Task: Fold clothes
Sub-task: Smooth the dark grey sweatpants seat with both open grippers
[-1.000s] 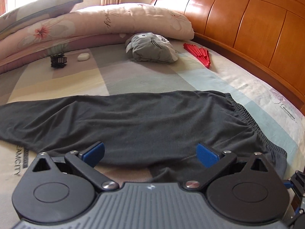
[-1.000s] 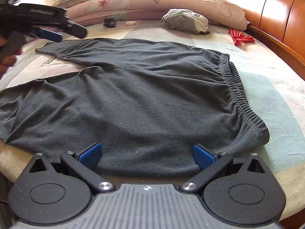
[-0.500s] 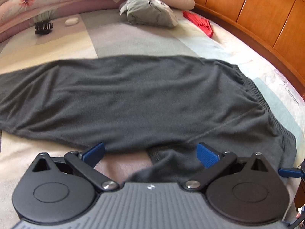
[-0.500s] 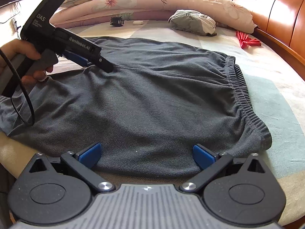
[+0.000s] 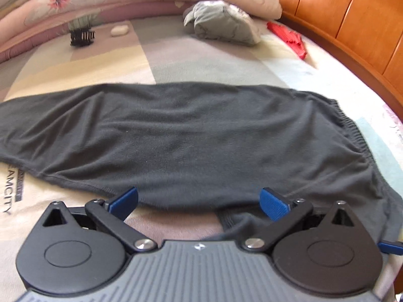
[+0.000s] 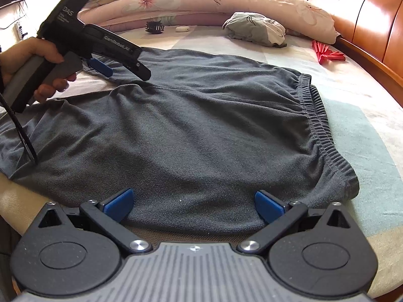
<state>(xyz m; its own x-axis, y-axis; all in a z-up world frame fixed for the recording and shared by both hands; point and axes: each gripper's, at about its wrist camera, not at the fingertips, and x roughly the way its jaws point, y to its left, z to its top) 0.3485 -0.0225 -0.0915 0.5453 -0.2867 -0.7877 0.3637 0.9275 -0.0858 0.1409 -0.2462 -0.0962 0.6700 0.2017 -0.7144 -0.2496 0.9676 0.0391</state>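
A: Where do the dark grey trousers (image 6: 201,130) lie?
B: Spread flat on the bed (image 6: 357,125), legs off to the left and waistband (image 6: 317,115) to the right, likely so a leg can be folded over.
A: And the left gripper (image 6: 121,69)?
B: It hovers over the crotch seam, fingers wide and holding nothing, probably picking its grip.
A: The right gripper (image 6: 194,203)?
B: Fingers wide too, empty, waiting at the near edge by the waistband

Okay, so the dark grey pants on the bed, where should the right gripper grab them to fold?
Grip the dark grey pants at the near corner of the elastic waistband, coming in low from the bed's near edge. The band is thick and bunched there, the right gripper is open.
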